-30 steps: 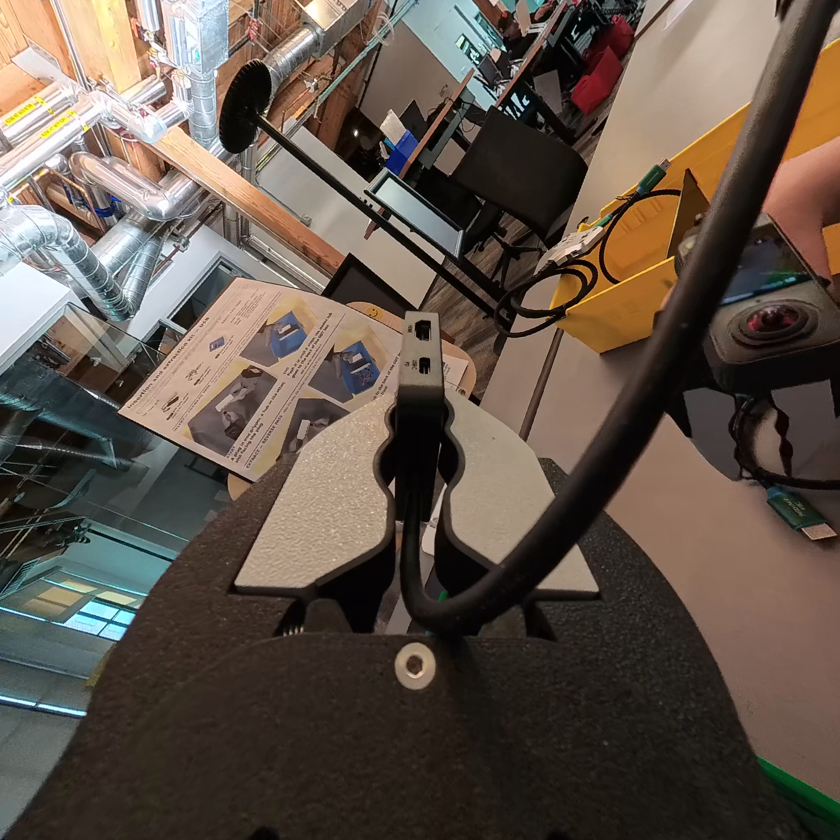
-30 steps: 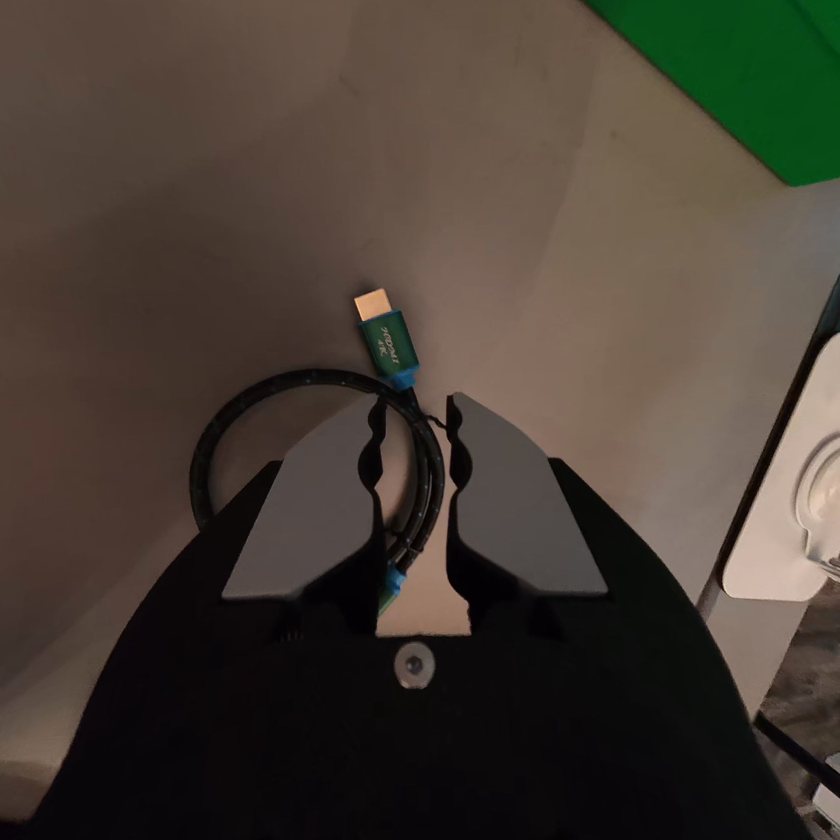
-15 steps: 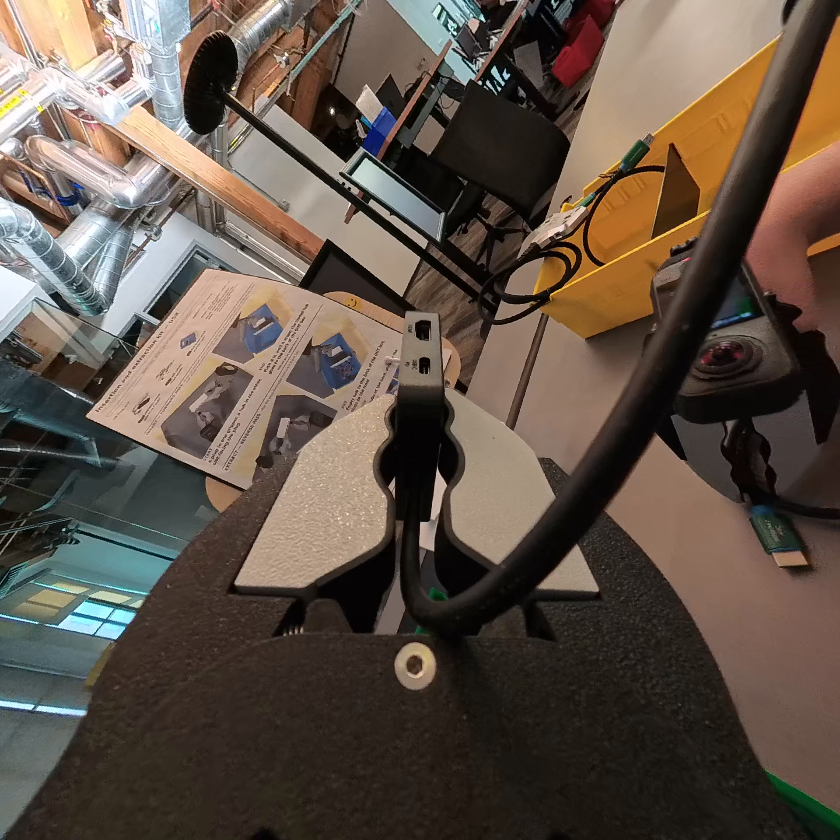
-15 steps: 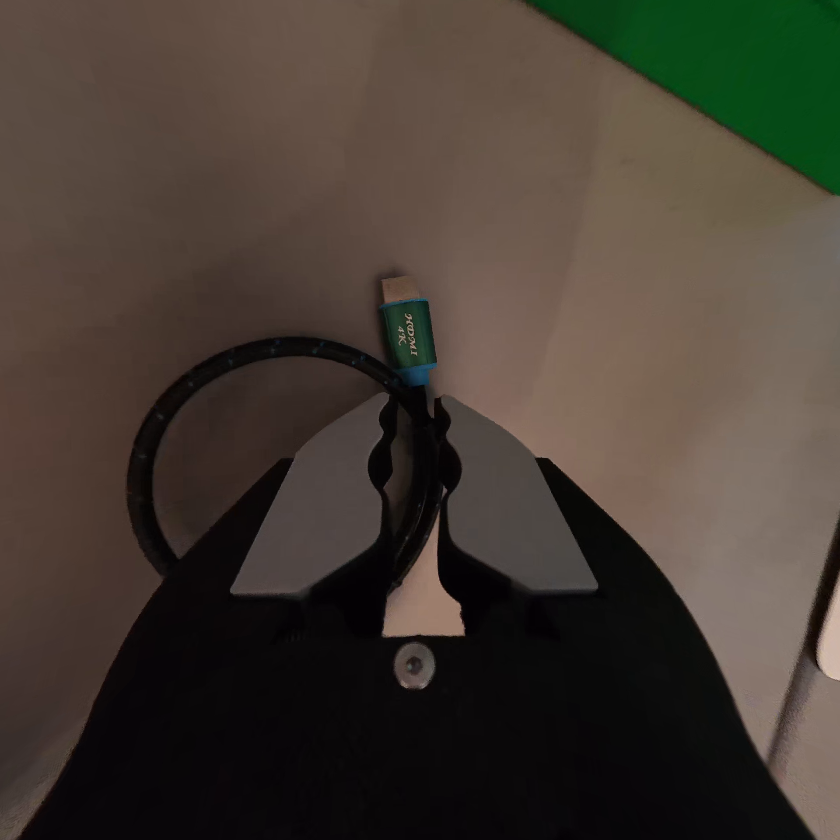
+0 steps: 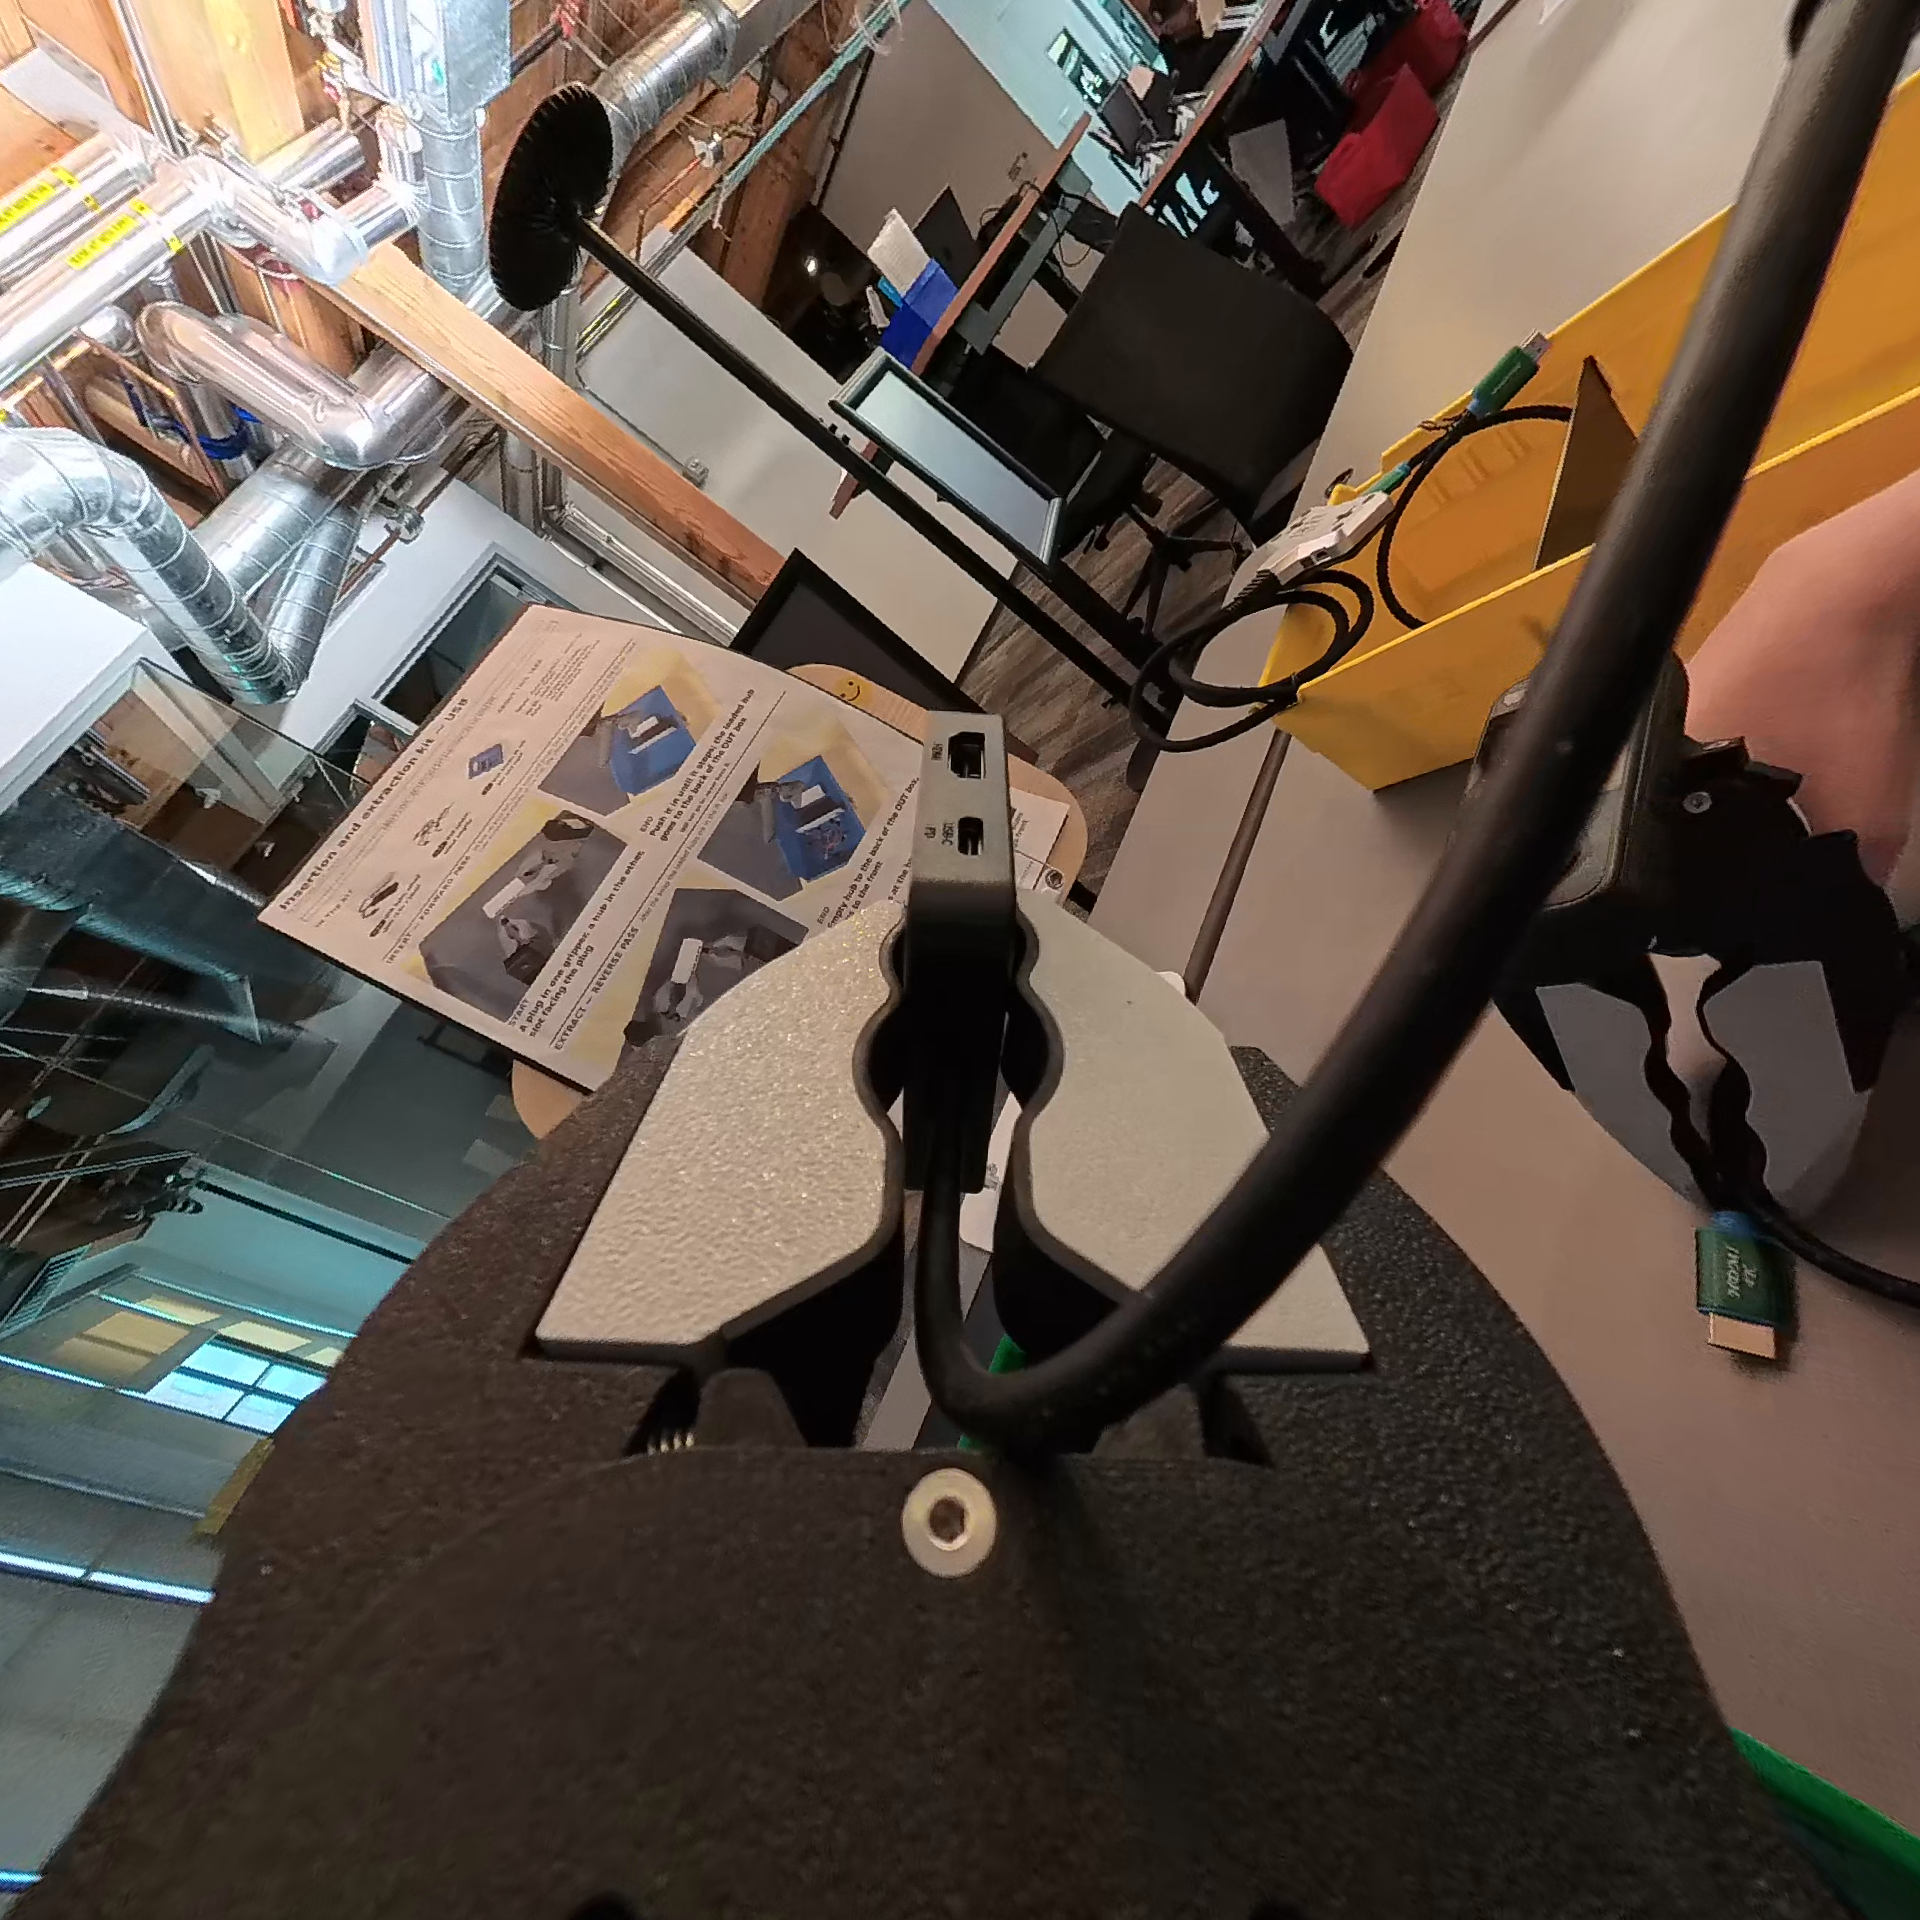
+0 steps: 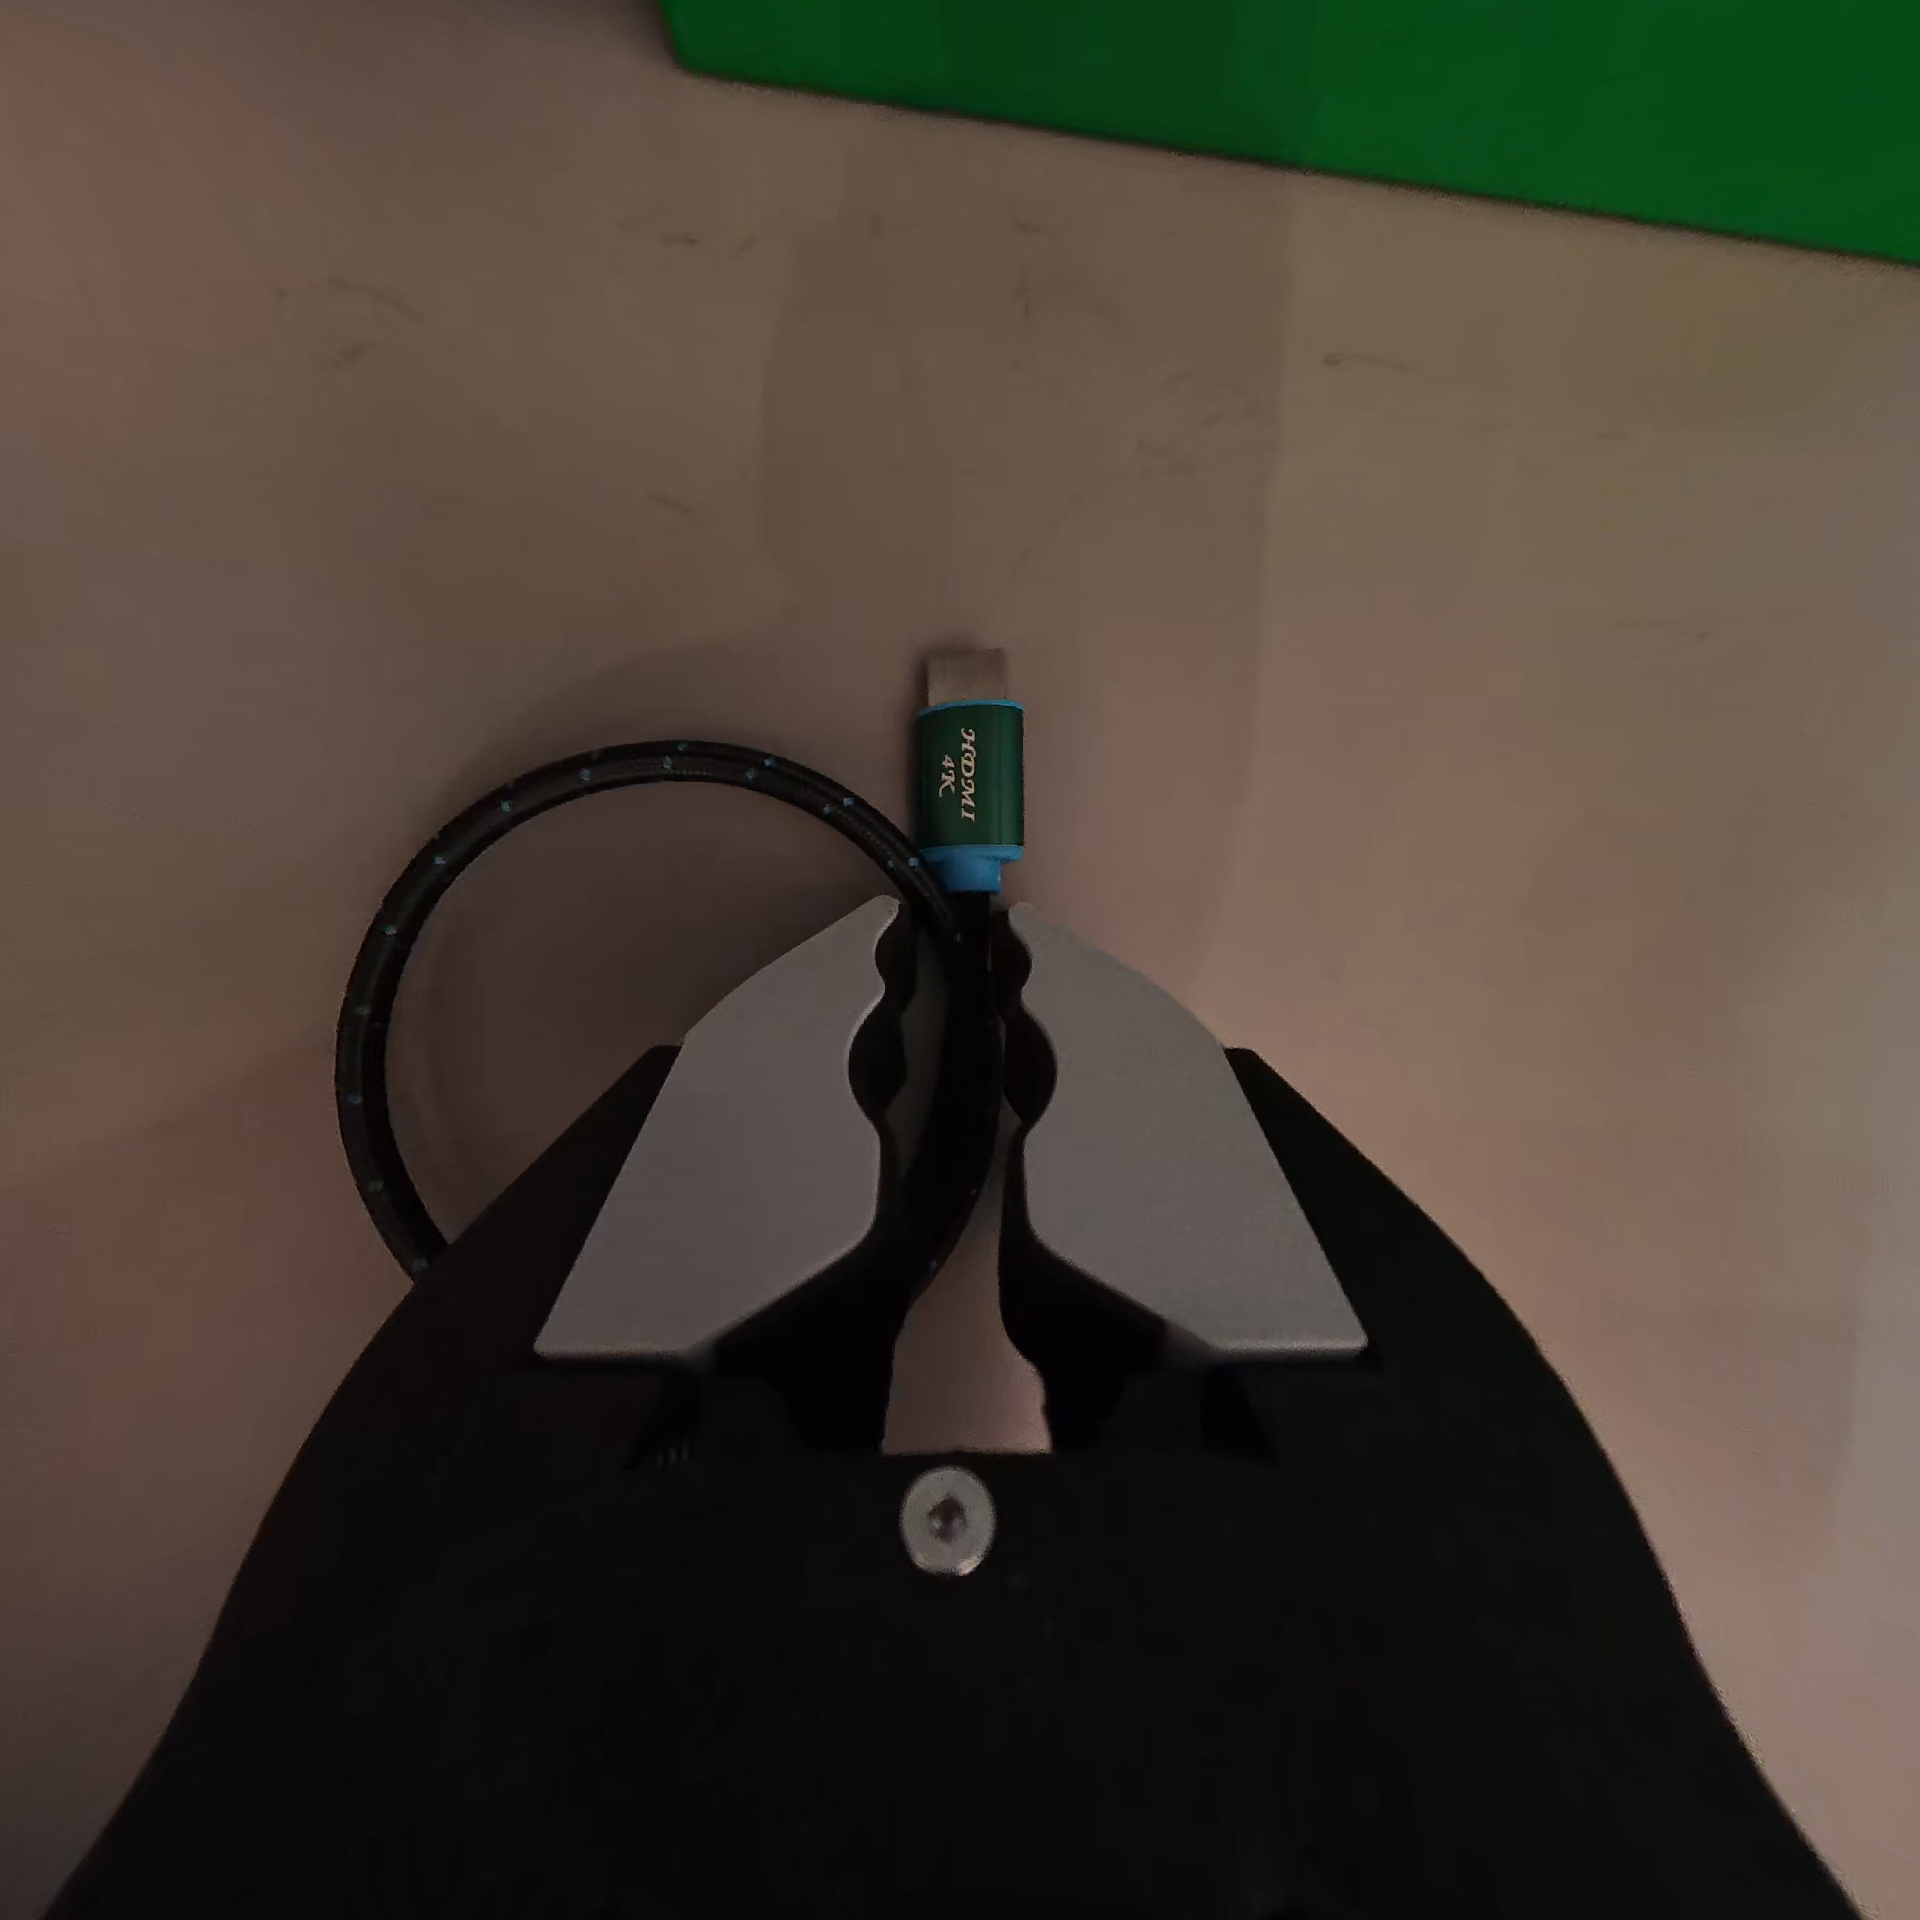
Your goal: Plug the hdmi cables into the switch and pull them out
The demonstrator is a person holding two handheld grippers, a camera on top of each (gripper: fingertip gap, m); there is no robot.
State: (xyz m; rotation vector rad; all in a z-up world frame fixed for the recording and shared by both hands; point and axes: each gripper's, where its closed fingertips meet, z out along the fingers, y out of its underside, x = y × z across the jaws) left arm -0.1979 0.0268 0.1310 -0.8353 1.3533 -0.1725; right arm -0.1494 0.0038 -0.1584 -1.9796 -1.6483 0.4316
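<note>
Black and slim, the HDMI switch (image 5: 958, 914) stands pinched edge-on in the left gripper (image 5: 956, 1039) at frame centre, ports facing away, its thick black lead (image 5: 1558, 727) arcing to the upper right. Low at the right edge, the right gripper (image 6: 954, 935) is clamped on the braided HDMI cable (image 6: 665, 753) just behind its green plug (image 6: 971, 779), above the grey worktop (image 6: 1455, 727).
</note>
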